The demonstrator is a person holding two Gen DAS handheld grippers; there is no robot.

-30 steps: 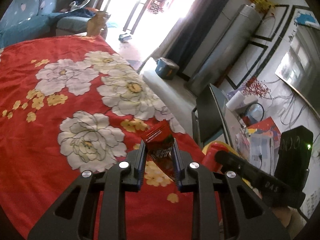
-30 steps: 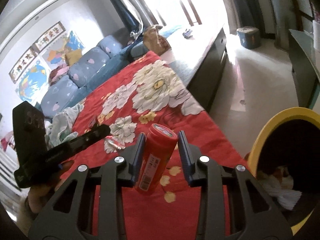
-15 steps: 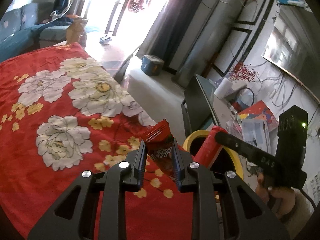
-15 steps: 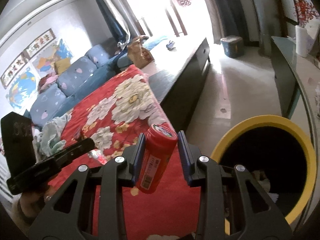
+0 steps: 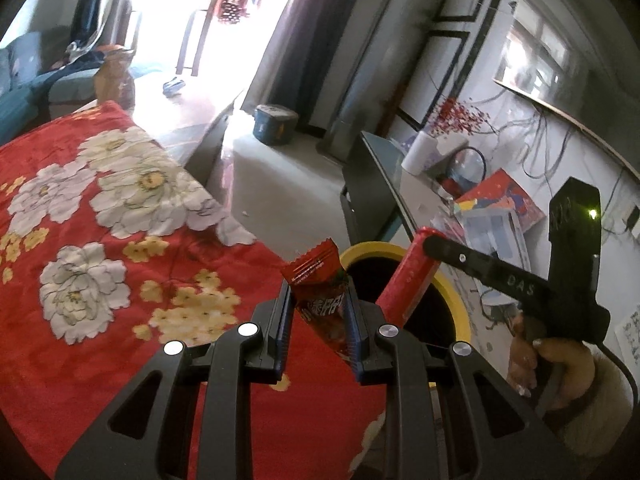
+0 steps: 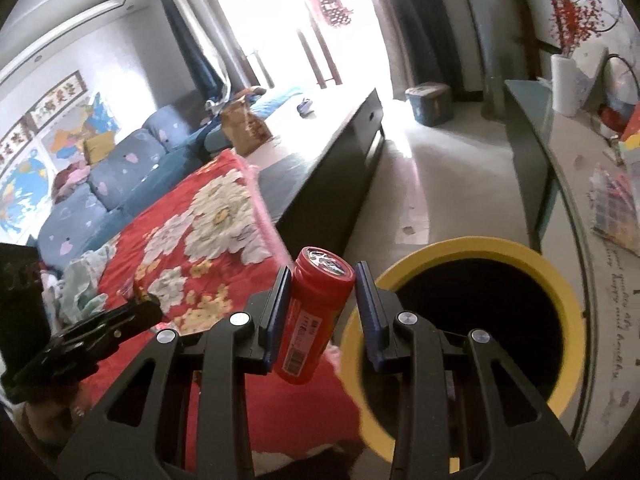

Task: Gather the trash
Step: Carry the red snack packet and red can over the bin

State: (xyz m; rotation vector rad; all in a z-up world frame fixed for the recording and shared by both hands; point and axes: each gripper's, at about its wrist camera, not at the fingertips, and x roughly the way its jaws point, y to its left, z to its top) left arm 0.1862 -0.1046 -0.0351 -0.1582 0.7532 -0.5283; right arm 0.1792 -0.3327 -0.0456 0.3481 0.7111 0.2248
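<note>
1. While both tools angle downward, the left gripper (image 5: 318,312) is clamped on a red snack wrapper (image 5: 320,292), which stands up between its pads at the red floral blanket's (image 5: 80,240) edge, beside the yellow-rimmed bin (image 5: 460,304).
2. The right gripper (image 6: 322,300) is clamped on a red can (image 6: 314,312), tilted, top upward, just left of the bin's rim (image 6: 472,246).
3. The person's right hand (image 5: 556,364) wraps the tool's handle, its sleeve pale and fuzzy.
</note>
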